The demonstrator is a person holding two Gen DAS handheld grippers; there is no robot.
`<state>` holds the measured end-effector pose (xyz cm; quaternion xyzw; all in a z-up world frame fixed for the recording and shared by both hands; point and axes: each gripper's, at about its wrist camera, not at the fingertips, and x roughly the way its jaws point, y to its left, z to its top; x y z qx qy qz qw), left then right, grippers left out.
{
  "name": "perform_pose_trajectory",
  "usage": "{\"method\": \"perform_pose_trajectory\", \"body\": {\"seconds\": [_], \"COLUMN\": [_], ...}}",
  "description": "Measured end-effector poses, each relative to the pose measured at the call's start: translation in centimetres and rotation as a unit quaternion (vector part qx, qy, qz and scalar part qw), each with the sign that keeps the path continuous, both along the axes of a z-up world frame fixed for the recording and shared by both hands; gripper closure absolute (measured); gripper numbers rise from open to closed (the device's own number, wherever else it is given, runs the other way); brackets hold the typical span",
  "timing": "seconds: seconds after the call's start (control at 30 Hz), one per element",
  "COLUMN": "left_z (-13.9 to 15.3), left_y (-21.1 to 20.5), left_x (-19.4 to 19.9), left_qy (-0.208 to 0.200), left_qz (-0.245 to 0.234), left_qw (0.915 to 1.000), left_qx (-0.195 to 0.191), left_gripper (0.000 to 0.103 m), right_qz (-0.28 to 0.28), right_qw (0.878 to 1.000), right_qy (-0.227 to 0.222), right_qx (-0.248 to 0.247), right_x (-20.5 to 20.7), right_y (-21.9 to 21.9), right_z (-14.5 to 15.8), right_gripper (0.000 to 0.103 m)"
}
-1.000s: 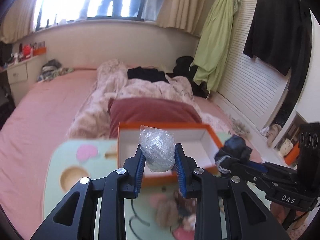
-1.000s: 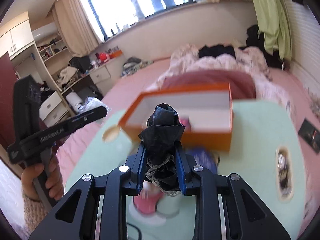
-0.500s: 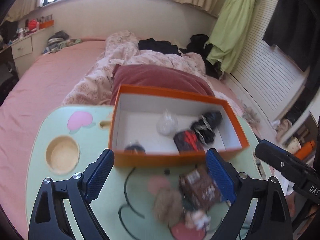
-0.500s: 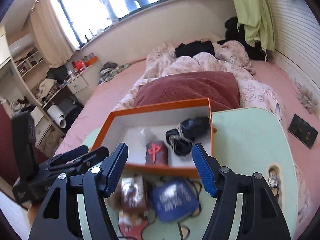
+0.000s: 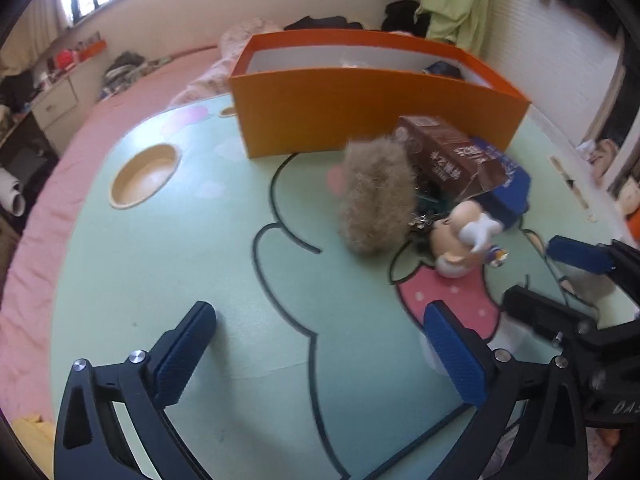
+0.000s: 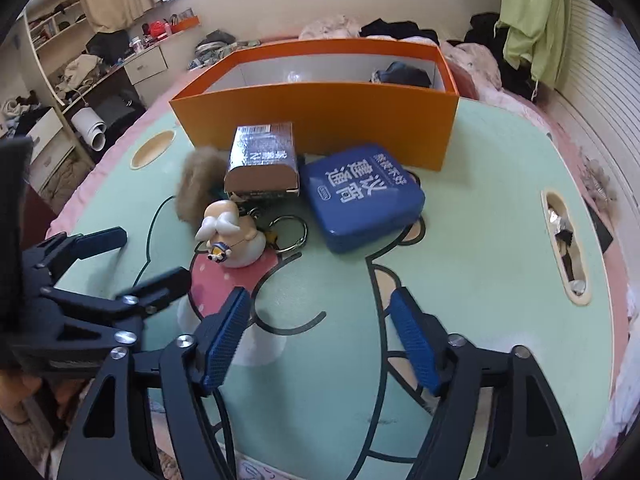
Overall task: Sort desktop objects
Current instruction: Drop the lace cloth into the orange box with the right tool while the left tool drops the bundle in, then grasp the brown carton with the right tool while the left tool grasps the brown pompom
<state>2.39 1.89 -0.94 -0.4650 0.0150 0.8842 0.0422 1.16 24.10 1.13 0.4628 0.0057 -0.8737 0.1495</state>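
An orange box [image 5: 360, 108] [image 6: 320, 116] stands at the far side of the green cartoon table [image 5: 200, 280], with dark items inside. In front of it lie a brown fur ball [image 5: 374, 200] [image 6: 196, 188], a brown carton [image 5: 444, 156] [image 6: 262, 158], a blue tin [image 6: 360, 194] [image 5: 508, 188], a small figurine [image 5: 464, 236] [image 6: 232, 236] and a key ring [image 6: 288, 232]. My left gripper [image 5: 320, 352] is open and empty, low over the near table. My right gripper [image 6: 320, 340] is open and empty, near the figurine.
A round cup recess [image 5: 144, 176] is sunk in the table's left side, and an oval slot [image 6: 564, 240] on its right holds small items. A pink bed [image 5: 100, 96] surrounds the table. A white slatted wall [image 6: 600, 92] stands on the right.
A second ago my left gripper held a clear wrapped ball and my right a black bag; both were let go into the box. Both grippers have since dropped low toward the near table, open.
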Motion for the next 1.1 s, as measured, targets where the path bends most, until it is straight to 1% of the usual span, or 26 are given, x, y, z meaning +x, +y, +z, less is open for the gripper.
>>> {"method": "perform_pose_trajectory", "body": {"seconds": [0.1, 0.13, 0.2, 0.23, 0.27, 0.37, 0.4, 0.43, 0.47, 0.5, 0.53, 0.6, 0.7, 0.73, 0.77, 0.8, 0.83, 0.9, 0.97, 1.03, 1.1], "left_z": [-0.3, -0.3, -0.5, -0.5, -0.5, -0.2, -0.2, -0.2, -0.2, -0.2, -0.2, -0.2, -0.2, -0.1, -0.1, -0.1, 0.0, 0.3, 0.6, 1.3, 2.3], "left_y": [-0.2, -0.2, -0.4, -0.4, -0.4, -0.5, -0.5, -0.5, -0.5, -0.4, -0.4, -0.4, -0.4, -0.4, -0.4, -0.3, -0.2, -0.1, -0.5, -1.2, -2.0], "left_x": [0.0, 0.1, 0.2, 0.2, 0.2, 0.1, 0.1, 0.2, 0.1, 0.1, 0.1, 0.2, 0.1, 0.1, 0.1, 0.1, 0.1, -0.1, -0.1, 0.0, -0.2], "left_qy": [0.002, 0.002, 0.003, 0.003, 0.003, 0.004, 0.004, 0.004, 0.004, 0.004, 0.004, 0.004, 0.004, 0.003, 0.003, 0.003, 0.003, 0.004, 0.005, 0.015, 0.031], "left_qz": [0.000, 0.000, 0.001, 0.001, 0.001, 0.001, 0.002, 0.002, 0.001, 0.001, 0.001, 0.001, 0.002, 0.001, 0.001, 0.002, 0.003, 0.006, 0.007, 0.008, 0.017], "left_qw": [1.0000, 1.0000, 1.0000, 1.0000, 1.0000, 1.0000, 1.0000, 1.0000, 1.0000, 1.0000, 1.0000, 1.0000, 1.0000, 1.0000, 1.0000, 1.0000, 1.0000, 1.0000, 0.9997, 0.9979, 0.9932], "left_qx": [0.000, 0.000, 0.001, 0.001, 0.001, 0.000, 0.000, 0.000, 0.000, 0.000, 0.001, 0.000, 0.001, 0.000, 0.001, 0.001, 0.001, 0.004, 0.022, 0.062, 0.111], "left_gripper": [0.000, 0.000, 0.000, 0.000, 0.000, 0.000, 0.000, 0.000, 0.000, 0.000, 0.000, 0.000, 0.000, 0.000, 0.000, 0.000, 0.000, 0.000, 0.000, 0.000, 0.000], "right_qz": [0.013, 0.011, 0.008, 0.006, 0.002, -0.016, -0.011, -0.001, 0.006, 0.011, 0.015, 0.031, 0.050, 0.060, 0.063, 0.062, 0.060, 0.056, 0.052, 0.047, 0.041], "right_qw": [1.000, 1.000, 1.000, 0.999, 0.998, 0.988, 0.986, 0.985, 0.986, 0.988, 0.989, 0.990, 0.993, 0.993, 0.994, 0.994, 0.994, 0.992, 0.990, 0.987, 0.986], "right_qy": [0.002, 0.003, 0.002, 0.001, 0.003, 0.024, 0.030, 0.038, 0.043, 0.045, 0.042, 0.025, 0.006, 0.002, 0.003, 0.001, 0.001, 0.022, 0.051, 0.075, 0.094], "right_qx": [-0.003, -0.002, -0.020, -0.038, -0.068, -0.150, -0.165, -0.167, -0.161, -0.150, -0.142, -0.133, -0.107, -0.101, -0.093, -0.090, -0.094, -0.110, -0.123, -0.135, -0.135], "right_x": [-0.1, -0.2, 0.0, 0.1, -0.1, -0.8, -1.4, -2.1, -2.7, -3.3, -4.0, -5.4, -6.5, -6.7, -6.9, -6.9, -6.6, -5.7, -4.4, -3.3, -2.1], "right_y": [-0.1, 0.0, 0.5, 0.9, 1.6, 3.4, 3.4, 2.9, 2.4, 1.7, 1.0, -0.4, -2.2, -2.8, -2.8, -2.8, -2.5, -1.5, -0.1, 1.3, 2.8], "right_z": [-0.2, -0.2, -0.2, -0.1, 0.4, 2.3, 2.9, 3.5, 3.9, 4.1, 4.3, 3.9, 2.8, 2.4, 2.0, 1.8, 1.9, 2.7, 4.1, 5.4, 6.4], "right_gripper": [0.007, 0.007, 0.007, 0.007, 0.009, 0.010, 0.010, 0.010, 0.015, 0.024, 0.027, 0.035, 0.040, 0.043, 0.059, 0.061, 0.061, 0.061, 0.061, 0.061, 0.061]}}
